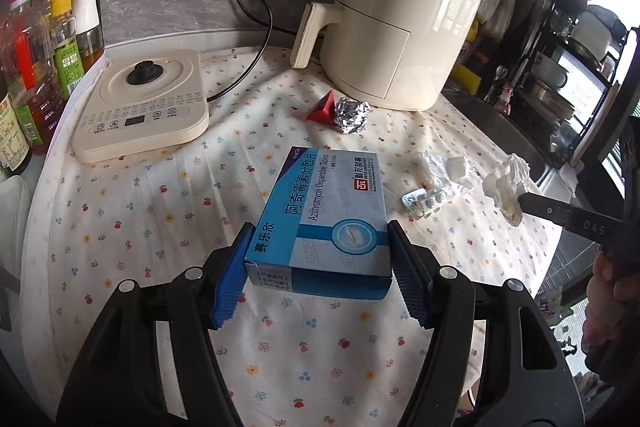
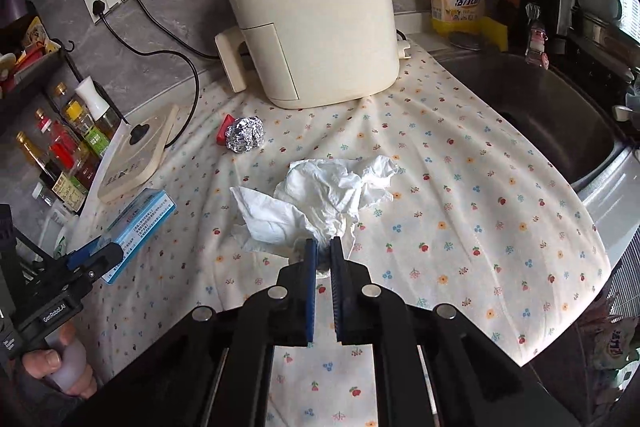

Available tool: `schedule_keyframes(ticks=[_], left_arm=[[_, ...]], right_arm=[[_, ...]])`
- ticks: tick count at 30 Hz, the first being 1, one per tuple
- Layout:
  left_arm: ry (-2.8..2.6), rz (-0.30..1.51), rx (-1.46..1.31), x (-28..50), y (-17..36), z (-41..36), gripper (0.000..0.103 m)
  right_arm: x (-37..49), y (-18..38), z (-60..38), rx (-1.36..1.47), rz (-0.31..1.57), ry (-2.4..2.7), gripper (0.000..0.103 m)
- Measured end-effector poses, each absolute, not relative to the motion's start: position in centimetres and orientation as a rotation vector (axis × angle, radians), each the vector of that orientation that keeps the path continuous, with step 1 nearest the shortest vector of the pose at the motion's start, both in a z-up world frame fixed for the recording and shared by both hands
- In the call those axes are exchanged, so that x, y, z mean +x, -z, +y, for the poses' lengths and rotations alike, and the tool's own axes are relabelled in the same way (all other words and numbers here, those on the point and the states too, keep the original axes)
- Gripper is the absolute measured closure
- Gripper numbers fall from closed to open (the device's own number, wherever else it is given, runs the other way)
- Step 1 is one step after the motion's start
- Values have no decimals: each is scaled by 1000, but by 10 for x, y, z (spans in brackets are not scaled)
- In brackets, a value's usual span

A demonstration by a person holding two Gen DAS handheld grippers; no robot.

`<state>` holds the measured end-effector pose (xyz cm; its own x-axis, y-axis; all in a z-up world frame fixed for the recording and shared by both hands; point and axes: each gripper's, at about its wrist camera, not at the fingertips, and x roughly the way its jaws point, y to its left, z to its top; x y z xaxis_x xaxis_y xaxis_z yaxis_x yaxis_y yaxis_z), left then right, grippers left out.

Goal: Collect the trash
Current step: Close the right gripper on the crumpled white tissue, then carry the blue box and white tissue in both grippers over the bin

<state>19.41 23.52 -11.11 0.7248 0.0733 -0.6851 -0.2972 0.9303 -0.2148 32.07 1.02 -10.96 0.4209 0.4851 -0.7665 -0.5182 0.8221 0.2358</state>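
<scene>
Left hand-held gripper (image 1: 318, 259) clamps the medicine box (image 1: 324, 215) (blue); right hand-held gripper (image 2: 323, 251) pinches crumpled tissue (image 2: 320, 195).

Open floral cloth (image 2: 460, 195) to the right of the tissue (image 2: 320, 195), up to the sink (image 2: 560, 115). Air fryer (image 2: 316, 7) blocks the back; foil ball (image 2: 245, 135) in front of it. Kettle base (image 1: 144, 99) and bottles (image 1: 36, 67) close off the left
</scene>
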Motion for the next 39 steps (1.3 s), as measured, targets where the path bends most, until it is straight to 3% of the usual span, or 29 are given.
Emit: schedule_keyframes(ticks=[13,39], left_arm=[[-197,704,-291,177,84,154,37],[-133,813,-224,144,100,-23,37]], right_arm=[[276,97,-77,-21,941,-668,95],[243,167,-251,39,1092,-607,95]])
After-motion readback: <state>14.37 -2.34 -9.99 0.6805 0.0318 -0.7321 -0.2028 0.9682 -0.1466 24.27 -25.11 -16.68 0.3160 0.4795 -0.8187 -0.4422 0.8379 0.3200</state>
